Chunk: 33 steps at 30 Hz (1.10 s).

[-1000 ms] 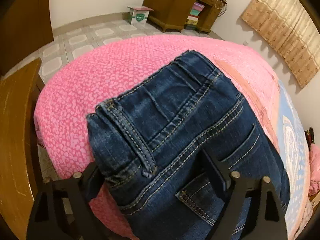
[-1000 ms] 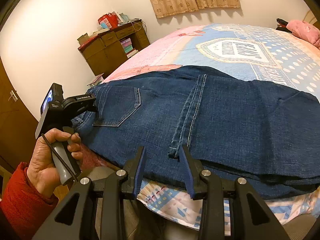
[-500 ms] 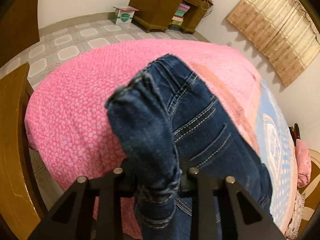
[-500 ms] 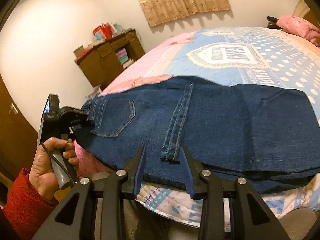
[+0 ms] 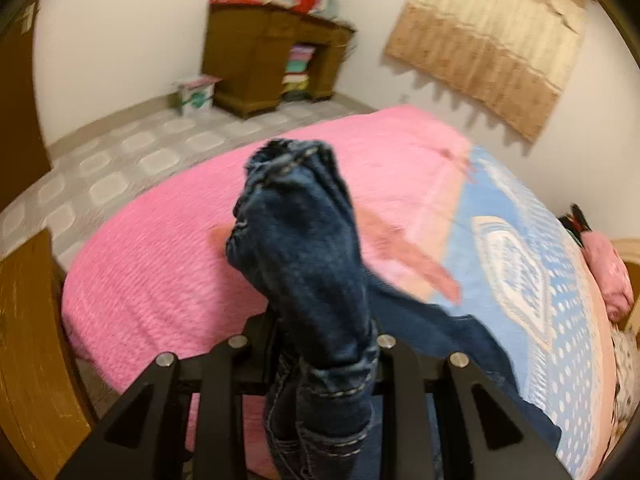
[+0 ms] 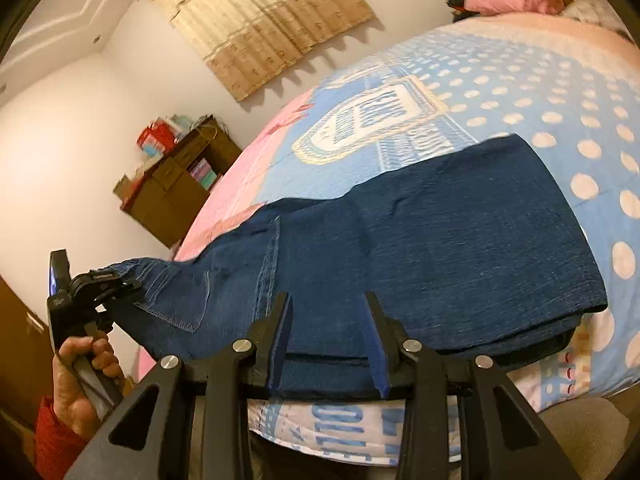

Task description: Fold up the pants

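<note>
Jeans (image 5: 308,264) bunched between left tool (image 5: 316,344)

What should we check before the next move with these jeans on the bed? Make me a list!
1. left claw gripping the jeans: ok; its jaws have just been closing, with bunched waist denim between them.
2. Waist end raised off the bed: ok.
3. right claw gripping: not ok; it is open, pads apart over the jeans' near edge.
4. Legs lying flat on the bed: ok.
5. Cloth bunched underneath the legs: cannot tell.
</note>
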Tool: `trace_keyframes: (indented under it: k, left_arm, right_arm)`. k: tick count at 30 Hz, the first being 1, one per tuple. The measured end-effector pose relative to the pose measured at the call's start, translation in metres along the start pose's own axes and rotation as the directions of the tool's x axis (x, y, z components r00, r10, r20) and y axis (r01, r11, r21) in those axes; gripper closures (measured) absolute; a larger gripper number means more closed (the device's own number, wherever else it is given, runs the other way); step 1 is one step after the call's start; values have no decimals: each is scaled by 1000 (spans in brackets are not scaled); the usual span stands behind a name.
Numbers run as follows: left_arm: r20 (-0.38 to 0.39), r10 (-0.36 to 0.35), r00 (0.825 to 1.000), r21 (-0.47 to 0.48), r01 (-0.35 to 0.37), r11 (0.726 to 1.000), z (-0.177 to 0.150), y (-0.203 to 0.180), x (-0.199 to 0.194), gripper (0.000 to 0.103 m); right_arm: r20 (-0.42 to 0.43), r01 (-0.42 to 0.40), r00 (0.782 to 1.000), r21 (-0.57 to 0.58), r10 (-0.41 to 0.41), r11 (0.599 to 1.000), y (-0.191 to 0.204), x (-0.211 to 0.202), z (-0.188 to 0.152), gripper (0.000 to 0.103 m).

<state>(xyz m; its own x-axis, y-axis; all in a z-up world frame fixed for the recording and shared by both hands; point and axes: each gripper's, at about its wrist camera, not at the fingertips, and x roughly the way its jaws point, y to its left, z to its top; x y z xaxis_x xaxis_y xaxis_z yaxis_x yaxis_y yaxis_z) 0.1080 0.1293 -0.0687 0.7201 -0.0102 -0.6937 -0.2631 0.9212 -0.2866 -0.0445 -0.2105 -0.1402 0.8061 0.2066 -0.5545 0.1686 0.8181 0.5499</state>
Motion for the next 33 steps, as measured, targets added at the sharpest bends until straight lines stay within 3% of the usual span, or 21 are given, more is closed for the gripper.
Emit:
trace_keyframes:
  k: [4, 6, 8, 10, 13, 16, 20, 22, 23, 25, 27, 29, 30, 33]
  left_arm:
    - [40, -74, 996, 113, 69, 991, -1, -41, -17, 76]
    - [61, -144, 988, 203, 129, 971, -5, -70, -32, 76]
    - [82, -205, 975, 285, 175, 943, -11, -99, -47, 76]
    - [82, -281, 956, 380, 231, 896, -24, -131, -62, 76]
    - [40, -374, 927, 515, 302, 802, -58, -177, -76, 76]
    - [-51, -442, 895, 633, 372, 679, -110, -217, -82, 76]
    - [-197, -461, 865, 730, 443, 520, -184, -257, -71, 76]
    - [-254, -420, 871, 775, 443, 451, -221, -272, -57, 76]
    - [-253, -368, 895, 817, 402, 413, -243, -276, -46, 75]
    - [-224, -292, 930, 879, 322, 351, -272, -278, -36, 68]
    - [-152, -299, 942, 924, 243, 297, -287, -280, -45, 63]
    - [-150, -313, 938, 933, 239, 270, -287, -279, -55, 48]
    - [-162, -324, 932, 928, 255, 272, -284, -277, -59, 40]
    - [-216, -353, 910, 900, 326, 290, -271, -264, -76, 35]
  right_arm:
    - [12, -4, 1000, 32, 3, 999, -14, -1, 4, 65]
    - [21, -3, 1000, 59, 2, 998, -25, -4, 7, 65]
    - [33, 5, 999, 98, -9, 995, -38, -8, 12, 65]
    - [48, 10, 999, 138, -17, 990, -51, -14, 16, 65]
    - [81, 19, 996, 210, -37, 978, -75, -29, 24, 65]
    - [110, 36, 992, 267, -67, 963, -100, -46, 28, 65]
    - [132, 65, 984, 337, -116, 939, -130, -69, 26, 65]
    - [130, 88, 981, 355, -142, 931, -141, -76, 22, 65]
    - [127, 97, 980, 366, -153, 926, -146, -79, 19, 65]
    - [118, 103, 980, 391, -161, 914, -156, -82, 14, 65]
    - [113, 109, 979, 411, -169, 905, -164, -84, 10, 65]
    - [112, 113, 978, 421, -175, 900, -170, -84, 10, 65]
    - [115, 112, 978, 425, -176, 898, -171, -84, 10, 65]
    - [135, 110, 974, 415, -181, 903, -170, -88, 14, 65]
